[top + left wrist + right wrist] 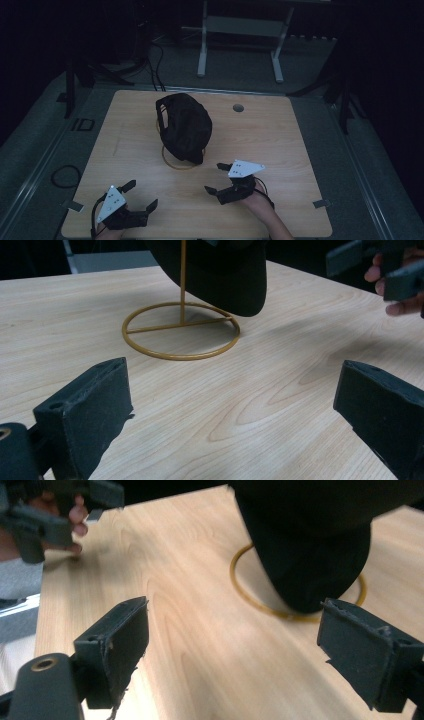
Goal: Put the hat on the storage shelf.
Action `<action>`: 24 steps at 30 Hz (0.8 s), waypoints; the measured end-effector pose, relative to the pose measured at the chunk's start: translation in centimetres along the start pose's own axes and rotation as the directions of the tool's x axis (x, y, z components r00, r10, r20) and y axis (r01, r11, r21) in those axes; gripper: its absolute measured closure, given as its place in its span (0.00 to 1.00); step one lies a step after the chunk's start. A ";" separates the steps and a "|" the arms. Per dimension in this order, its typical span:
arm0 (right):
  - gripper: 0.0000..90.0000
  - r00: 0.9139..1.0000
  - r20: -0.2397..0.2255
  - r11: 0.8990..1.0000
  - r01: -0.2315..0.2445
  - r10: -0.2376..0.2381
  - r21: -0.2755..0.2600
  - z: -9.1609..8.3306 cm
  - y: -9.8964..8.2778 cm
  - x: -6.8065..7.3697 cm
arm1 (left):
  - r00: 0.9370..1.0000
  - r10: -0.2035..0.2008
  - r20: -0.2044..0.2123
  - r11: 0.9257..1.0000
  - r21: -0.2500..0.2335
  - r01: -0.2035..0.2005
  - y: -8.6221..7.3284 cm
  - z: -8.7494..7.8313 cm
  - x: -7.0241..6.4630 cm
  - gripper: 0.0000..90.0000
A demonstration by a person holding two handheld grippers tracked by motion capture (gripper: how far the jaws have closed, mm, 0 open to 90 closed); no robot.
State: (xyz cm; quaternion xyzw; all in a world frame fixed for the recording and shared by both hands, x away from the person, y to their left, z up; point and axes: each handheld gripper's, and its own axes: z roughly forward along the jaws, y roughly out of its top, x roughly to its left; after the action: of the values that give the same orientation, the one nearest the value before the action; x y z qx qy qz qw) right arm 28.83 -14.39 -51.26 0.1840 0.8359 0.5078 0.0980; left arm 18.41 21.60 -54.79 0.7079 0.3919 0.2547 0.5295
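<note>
One black cap (184,127) sat on one gold wire stand (176,162), a little behind the middle of the wooden desk (280,145). In the high view the cap covered most of the stand, leaving part of the round base ring showing at its near edge. The left gripper view showed the stand (181,331) more fully: one ring flat on the desk, one crossbar inside it and one thin upright rod rising into the cap (220,275), whose lower edge hung just above the ring's far side without touching the wood. In the right gripper view the cap (310,545) hid the upright and much of the ring (240,582).

Two sets of tongs were in play, one in each hand. The left tongs (141,195) were near the front left corner of the desk, well apart from the cap, with both jaws spread wide and nothing between them. The right tongs (218,177) were in front of the cap and nearer to it, just short of the ring, likewise spread wide and empty. Each carried one grey three-cornered plate on top.

One small round hole (238,107) marked the desk behind and to the right of the cap. Beyond the desk stood one pale frame (240,40) on two legs, on a dim grey floor.
</note>
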 end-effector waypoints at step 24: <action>0.15 0.996 0.035 0.997 -0.078 0.077 0.010 -3.9 -5.3 -1.2 | 1.000 -0.014 0.004 1.000 0.027 0.014 -0.3 0.3 0.3 0.03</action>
State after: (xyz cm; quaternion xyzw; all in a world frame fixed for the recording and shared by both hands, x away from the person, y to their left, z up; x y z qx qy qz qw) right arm 27.42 -20.29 -54.17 0.2255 0.8292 0.5033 0.0915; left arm 18.77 21.69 -55.17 0.7127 0.3990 0.2442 0.5227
